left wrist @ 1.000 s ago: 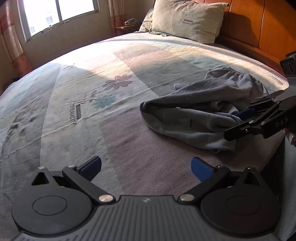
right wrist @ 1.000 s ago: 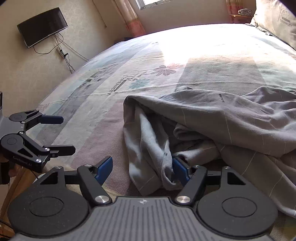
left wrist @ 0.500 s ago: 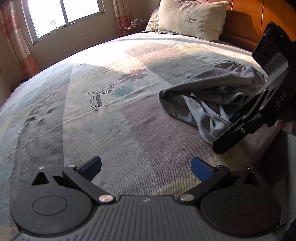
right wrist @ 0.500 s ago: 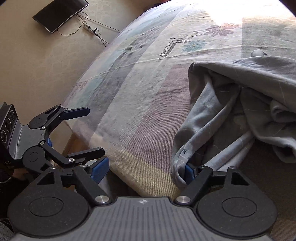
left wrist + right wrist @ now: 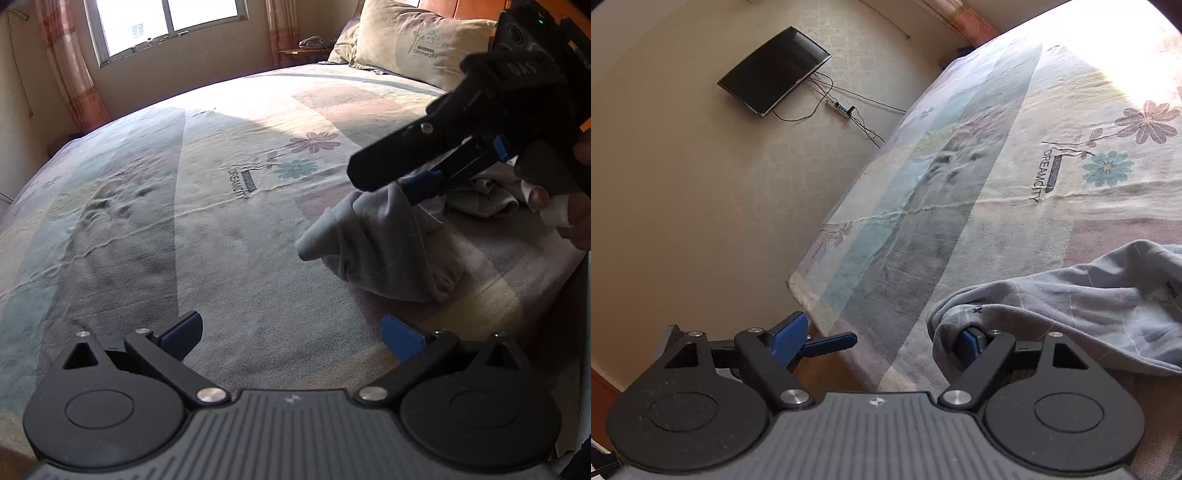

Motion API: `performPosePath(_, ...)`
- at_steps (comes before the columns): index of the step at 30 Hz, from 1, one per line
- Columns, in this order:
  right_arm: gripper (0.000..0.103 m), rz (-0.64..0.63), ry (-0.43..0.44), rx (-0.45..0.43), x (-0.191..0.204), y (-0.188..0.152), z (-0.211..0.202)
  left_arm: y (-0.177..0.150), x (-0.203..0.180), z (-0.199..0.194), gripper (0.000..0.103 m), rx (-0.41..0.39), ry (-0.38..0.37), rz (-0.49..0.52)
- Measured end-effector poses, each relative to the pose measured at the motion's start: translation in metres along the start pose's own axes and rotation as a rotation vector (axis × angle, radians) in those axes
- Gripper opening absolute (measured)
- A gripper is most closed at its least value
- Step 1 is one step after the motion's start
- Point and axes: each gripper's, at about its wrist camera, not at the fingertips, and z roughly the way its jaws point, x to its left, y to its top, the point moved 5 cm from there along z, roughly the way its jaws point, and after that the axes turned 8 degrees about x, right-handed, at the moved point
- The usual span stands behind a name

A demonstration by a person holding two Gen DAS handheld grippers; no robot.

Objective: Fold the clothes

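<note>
One grey garment (image 5: pixel 384 243) is lying bunched near the side edge of the bed (image 5: pixel 221 236), neither spread flat nor folded, with part of it being lifted off the bedspread.

The right claw (image 5: pixel 882 338) is standing with its fingers wide apart in its own view, and the cloth is draped over its right-hand finger only, hooked rather than pinched. In the left wrist view a blue pad is pressing into the top of the heap, and the person's hand (image 5: pixel 554 206) is wrapped round the handle. The left claw (image 5: pixel 291 330) is hovering open above bare bedspread, holding nothing, well apart from the garment.

What I would be worrying about: with the fabric only hanging on one finger, it could be sliding off as soon as the claw tilts or lifts further, dropping back into a tighter knot. The heap is also sitting close to the mattress edge, so a pull that way might be dragging it onto the floor. And a lift from a single point is likely to leave the layers twisted, with no straight edge to fold along.

Counting: one garment, two claws, one bed, two pillows (image 5: pixel 421 44) at the headboard, one window (image 5: pixel 166 26), and one dark screen (image 5: pixel 774 70) on the wall.
</note>
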Motion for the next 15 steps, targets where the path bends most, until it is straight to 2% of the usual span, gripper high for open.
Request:
performPosePath(3, 0.085, 0.045, -0.102, 0.05, -0.024, -0.025, -0.002, -0.001, 0.003, 0.0, 0.102, 0.0, -0.008, -0.013)
performPosePath(5, 0.085, 0.086, -0.15, 0.047, -0.041, -0.043, -0.015, 0.0, 0.0, 0.002, 0.102, -0.004, -0.026, -0.008)
performPosePath(11, 0.085, 0.198, -0.229, -0.067, -0.071, -0.091, -0.074, 0.01, -0.022, 0.026, 0.102, 0.029, -0.046, -0.036)
performPosePath(12, 0.085, 0.209, -0.228, -0.091, -0.072, -0.097, -0.082, 0.011, -0.025, 0.032, 0.102, 0.04, -0.039, -0.042)
performPosePath(15, 0.086, 0.227, -0.216, -0.147, -0.072, -0.108, -0.097, 0.009, -0.024, 0.054, 0.103, 0.085, 0.06, -0.05)
